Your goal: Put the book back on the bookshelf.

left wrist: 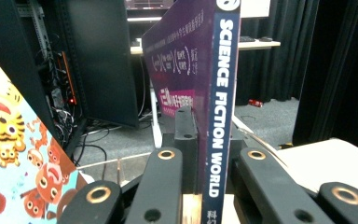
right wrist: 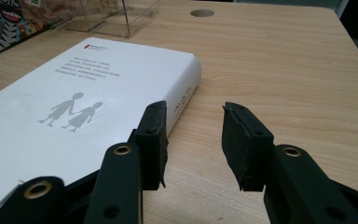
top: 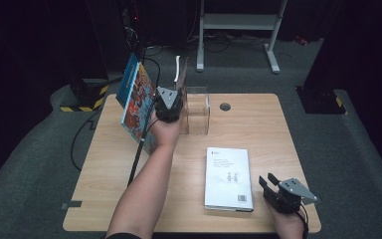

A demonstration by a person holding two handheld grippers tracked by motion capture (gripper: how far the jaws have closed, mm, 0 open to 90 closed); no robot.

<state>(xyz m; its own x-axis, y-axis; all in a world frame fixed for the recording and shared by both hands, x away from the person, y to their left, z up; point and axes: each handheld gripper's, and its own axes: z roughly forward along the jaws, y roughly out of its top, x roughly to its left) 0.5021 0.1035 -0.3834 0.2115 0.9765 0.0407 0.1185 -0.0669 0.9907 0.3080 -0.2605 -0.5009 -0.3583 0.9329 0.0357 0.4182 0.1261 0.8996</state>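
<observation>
My left gripper (top: 176,97) is raised over the table's far left part and shut on a thin purple magazine (top: 181,74), which it holds upright. In the left gripper view the magazine's blue spine (left wrist: 221,107) reads "SCIENCE FICTION WORLD" and stands clamped between the black jaws of the left gripper (left wrist: 209,135). A clear plastic box (top: 197,109) stands just right of that gripper. A white book (top: 228,178) lies flat near the front edge. My right gripper (top: 267,179) rests open beside the book's right edge. In the right gripper view, nothing sits between the jaws of the right gripper (right wrist: 193,140), and the white book (right wrist: 74,107) lies at their left.
A colourful children's book (top: 137,102) leans upright left of my left hand, its cover (left wrist: 14,163) close by the jaws. The wooden table (top: 258,124) has a round cable hole (top: 225,106) behind the box. Dark racks and a white desk frame (top: 238,22) stand beyond.
</observation>
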